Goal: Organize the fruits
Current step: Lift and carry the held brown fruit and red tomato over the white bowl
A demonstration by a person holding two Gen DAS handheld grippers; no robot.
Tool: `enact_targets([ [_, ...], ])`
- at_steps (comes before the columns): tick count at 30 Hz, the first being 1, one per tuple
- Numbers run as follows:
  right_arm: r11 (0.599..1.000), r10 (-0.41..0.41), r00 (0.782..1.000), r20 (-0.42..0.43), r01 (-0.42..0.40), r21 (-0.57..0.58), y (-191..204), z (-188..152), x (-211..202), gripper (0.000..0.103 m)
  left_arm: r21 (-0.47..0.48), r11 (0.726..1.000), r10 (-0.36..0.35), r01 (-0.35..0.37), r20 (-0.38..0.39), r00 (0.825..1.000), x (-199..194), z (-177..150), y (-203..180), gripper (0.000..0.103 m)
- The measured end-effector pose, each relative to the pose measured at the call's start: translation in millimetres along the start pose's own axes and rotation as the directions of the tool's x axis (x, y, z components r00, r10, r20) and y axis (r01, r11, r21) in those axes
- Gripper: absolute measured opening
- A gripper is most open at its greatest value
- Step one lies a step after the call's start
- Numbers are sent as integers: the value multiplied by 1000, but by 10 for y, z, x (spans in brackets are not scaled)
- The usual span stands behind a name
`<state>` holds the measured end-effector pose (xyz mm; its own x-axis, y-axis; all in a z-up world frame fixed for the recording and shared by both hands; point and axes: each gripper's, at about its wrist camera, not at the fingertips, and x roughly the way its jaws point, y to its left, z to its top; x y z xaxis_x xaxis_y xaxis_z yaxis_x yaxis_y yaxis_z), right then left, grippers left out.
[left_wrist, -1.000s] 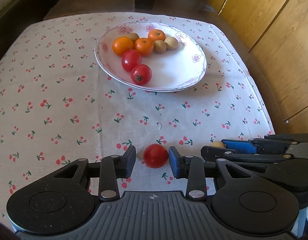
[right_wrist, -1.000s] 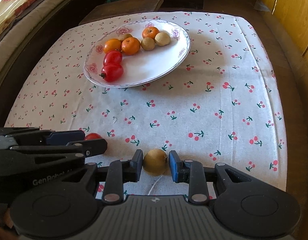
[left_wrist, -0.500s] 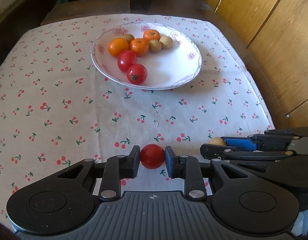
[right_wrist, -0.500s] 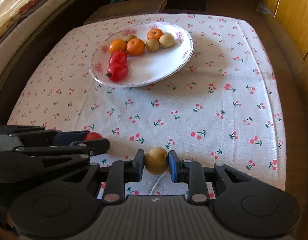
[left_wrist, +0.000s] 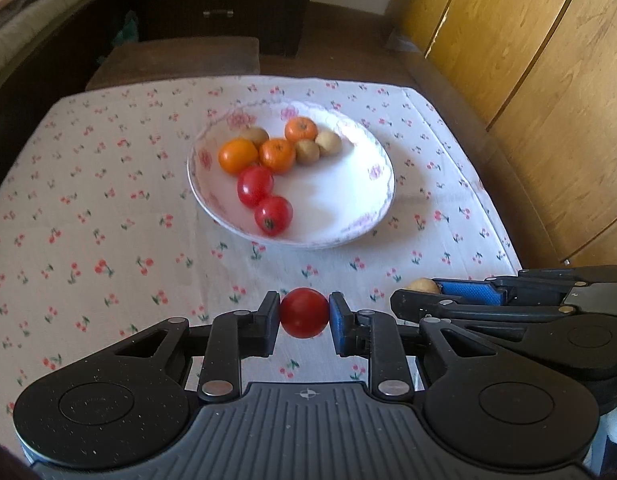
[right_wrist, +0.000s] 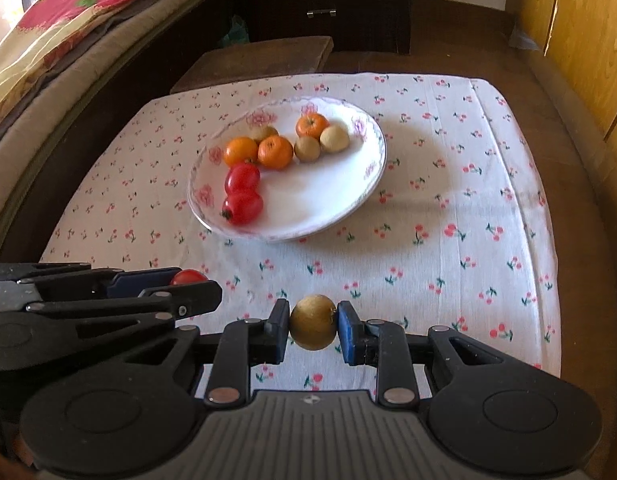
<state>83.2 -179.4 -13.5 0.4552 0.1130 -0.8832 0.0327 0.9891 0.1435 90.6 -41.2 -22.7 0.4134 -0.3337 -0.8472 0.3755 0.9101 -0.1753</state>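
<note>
Both tongs have come up off the tabletop (left_wrist: 108, 208) since a second ago, each with a fruit that was lying on the cloth. On the left, the left tongs (left_wrist: 304, 314) squeeze a red tomato (left_wrist: 304, 313) between their two pads. On the right, the right tongs (right_wrist: 313, 323) squeeze a round brown fruit (right_wrist: 313, 322) the same way. Both fruits hang near the front edge, side by side.

The plate (left_wrist: 372, 216) sits far ahead of both tongs, in the middle of the tabletop. On its left side lie two red tomatoes (left_wrist: 264, 200). At its far side lie oranges (left_wrist: 268, 148) and more brown fruits (left_wrist: 318, 146). So the tomato needs to go straight ahead and a bit left, to its red friends. The brown fruit needs to go farther, to the far side. The near right part of the plate has bare room. The left tongs look nearer to the tomato spot.
</note>
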Motion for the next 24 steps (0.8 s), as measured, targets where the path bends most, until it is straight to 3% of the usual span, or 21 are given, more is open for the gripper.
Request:
enact_targets([
  [12, 1000, -5, 999, 53, 4, 13, -21, 343, 45, 28, 11, 999, 46, -46, 59, 997, 4, 328, 19, 32],
  [24, 1000, -8, 998, 61, 8, 9, -12, 578, 207, 29, -4, 997, 82, -82, 69, 994, 138, 555, 93, 32],
])
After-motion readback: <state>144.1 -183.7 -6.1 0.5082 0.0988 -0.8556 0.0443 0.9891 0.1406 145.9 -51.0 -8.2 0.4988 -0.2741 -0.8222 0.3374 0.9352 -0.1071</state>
